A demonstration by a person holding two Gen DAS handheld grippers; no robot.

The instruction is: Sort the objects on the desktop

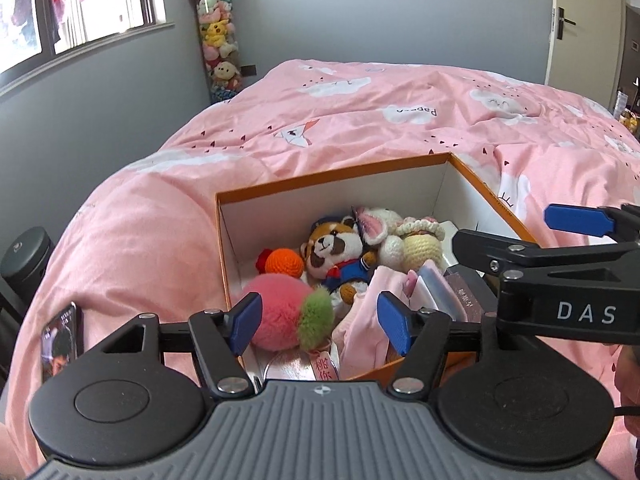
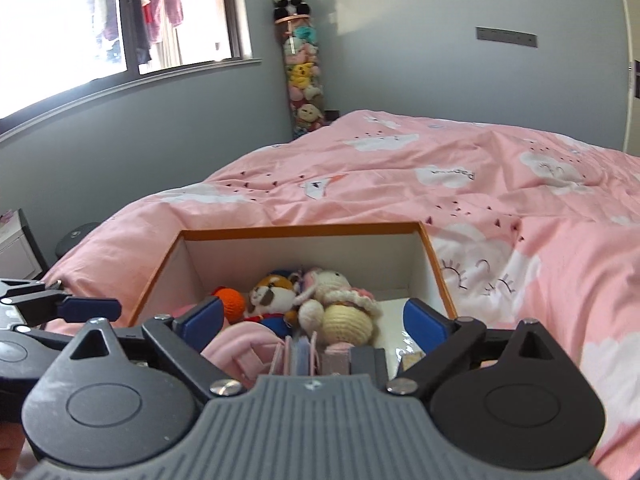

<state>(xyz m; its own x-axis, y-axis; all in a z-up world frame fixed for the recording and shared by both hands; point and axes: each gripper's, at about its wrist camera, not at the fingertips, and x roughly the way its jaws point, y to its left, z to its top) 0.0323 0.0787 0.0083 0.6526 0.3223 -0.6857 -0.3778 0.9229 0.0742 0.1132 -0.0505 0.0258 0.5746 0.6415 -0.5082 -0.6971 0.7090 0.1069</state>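
An orange-rimmed cardboard box point(image 1: 332, 178) point(image 2: 300, 232) lies on the bed, holding soft toys. Inside are a fluffy pink peach ball point(image 1: 276, 312), an orange crochet ball point(image 1: 284, 263) point(image 2: 234, 302), a red panda plush point(image 1: 332, 252) point(image 2: 268, 296), a white bunny point(image 1: 384, 232) point(image 2: 328, 284) and a cream crochet doll point(image 1: 422, 246) point(image 2: 348, 320). Pink cloth point(image 1: 368, 320) point(image 2: 240, 344) and upright cards point(image 1: 440, 288) point(image 2: 304, 356) fill the near end. My left gripper point(image 1: 320, 322) hangs open over the near left end. My right gripper point(image 2: 314, 318) hangs open over the near right end. Neither holds anything.
The bed's rumpled pink duvet point(image 1: 360, 120) surrounds the box. A phone point(image 1: 60, 336) lies on it at the left. A clear tube of plush toys point(image 1: 220, 40) point(image 2: 302, 76) stands in the far corner beside the window. A door point(image 1: 580, 20) is at the far right.
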